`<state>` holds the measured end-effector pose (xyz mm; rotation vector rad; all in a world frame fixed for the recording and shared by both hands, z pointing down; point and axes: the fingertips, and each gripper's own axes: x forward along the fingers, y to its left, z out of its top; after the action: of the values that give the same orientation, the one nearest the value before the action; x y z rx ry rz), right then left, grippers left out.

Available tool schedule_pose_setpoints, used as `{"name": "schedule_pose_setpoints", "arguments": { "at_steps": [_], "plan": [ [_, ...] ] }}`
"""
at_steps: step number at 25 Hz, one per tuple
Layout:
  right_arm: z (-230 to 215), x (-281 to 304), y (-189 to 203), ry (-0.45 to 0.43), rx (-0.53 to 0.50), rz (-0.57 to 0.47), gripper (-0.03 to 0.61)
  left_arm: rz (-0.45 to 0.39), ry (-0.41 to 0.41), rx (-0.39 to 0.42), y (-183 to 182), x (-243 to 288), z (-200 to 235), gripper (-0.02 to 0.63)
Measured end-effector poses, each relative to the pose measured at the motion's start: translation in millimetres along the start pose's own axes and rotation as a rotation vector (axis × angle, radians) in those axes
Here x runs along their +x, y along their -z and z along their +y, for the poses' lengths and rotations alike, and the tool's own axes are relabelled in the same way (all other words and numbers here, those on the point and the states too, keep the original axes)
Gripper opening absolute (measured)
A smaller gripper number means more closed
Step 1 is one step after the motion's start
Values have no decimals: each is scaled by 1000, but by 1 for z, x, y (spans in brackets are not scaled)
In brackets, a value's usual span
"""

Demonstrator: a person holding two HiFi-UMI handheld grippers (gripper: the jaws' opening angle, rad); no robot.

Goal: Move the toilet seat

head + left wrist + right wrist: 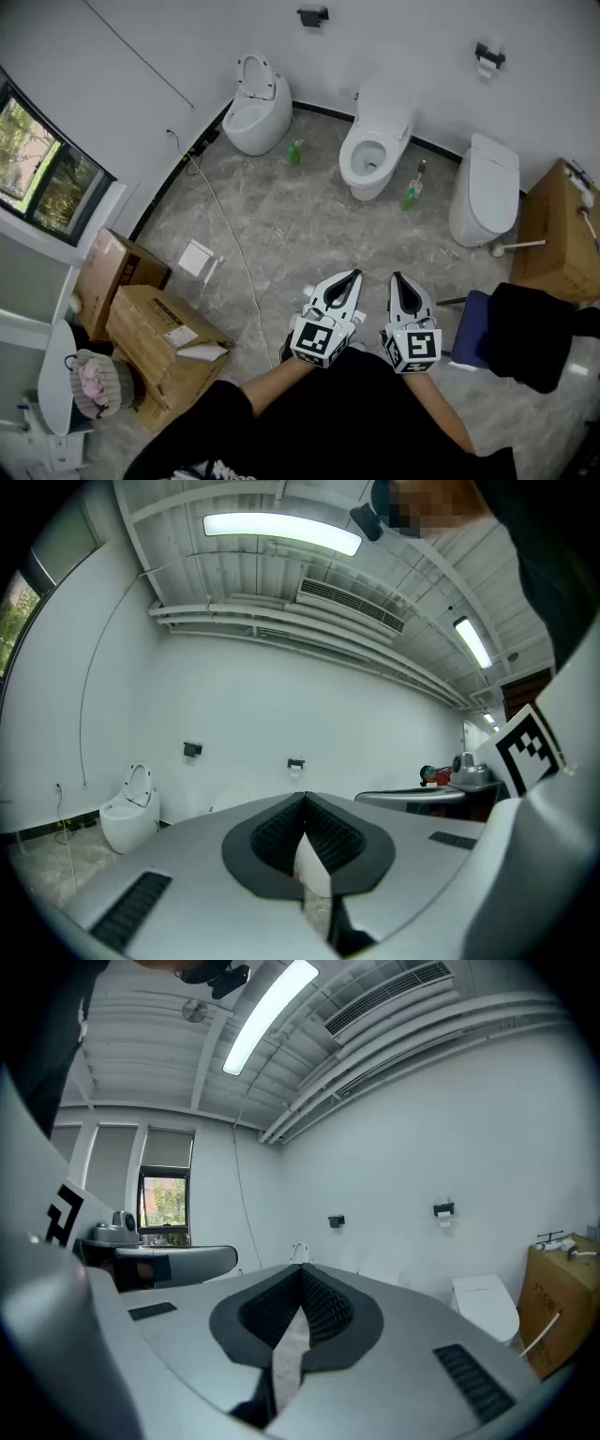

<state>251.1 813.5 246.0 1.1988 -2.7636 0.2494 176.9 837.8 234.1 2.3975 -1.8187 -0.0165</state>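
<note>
Three white toilets stand along the far wall in the head view. The left toilet (255,111) has its seat and lid raised. On the middle toilet (373,141) the lid is up and the bowl shows. The right toilet (487,187) has its lid down. My left gripper (353,276) and right gripper (397,278) are held side by side near my body, well short of the toilets, both shut and empty. The left gripper view shows its shut jaws (305,796) and the left toilet (131,813). In the right gripper view are its shut jaws (302,1269) and the closed toilet (486,1305).
Cardboard boxes (159,342) stand at the left and another box (558,230) at the right. Green bottles (295,152) (411,195) sit by the toilets. A cable (234,234) runs across the floor. A dark stool with black cloth (525,333) is at my right.
</note>
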Motion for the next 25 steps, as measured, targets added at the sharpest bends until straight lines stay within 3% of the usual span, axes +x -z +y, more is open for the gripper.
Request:
{"name": "schedule_pose_setpoints", "arguments": {
  "at_steps": [5,13,19,25],
  "plan": [
    [2,-6,3,-23,2,-6,29,0,-6,8,2,-3,-2,11],
    [-4,-9,20,-46,136,-16,31,42,-54,-6,15,-13,18,11],
    [-22,12,29,-2,94,9,31,64,-31,-13,31,8,26,11],
    [-41,59,22,31,69,27,31,64,-35,-25,28,55,69,11]
  ]
}}
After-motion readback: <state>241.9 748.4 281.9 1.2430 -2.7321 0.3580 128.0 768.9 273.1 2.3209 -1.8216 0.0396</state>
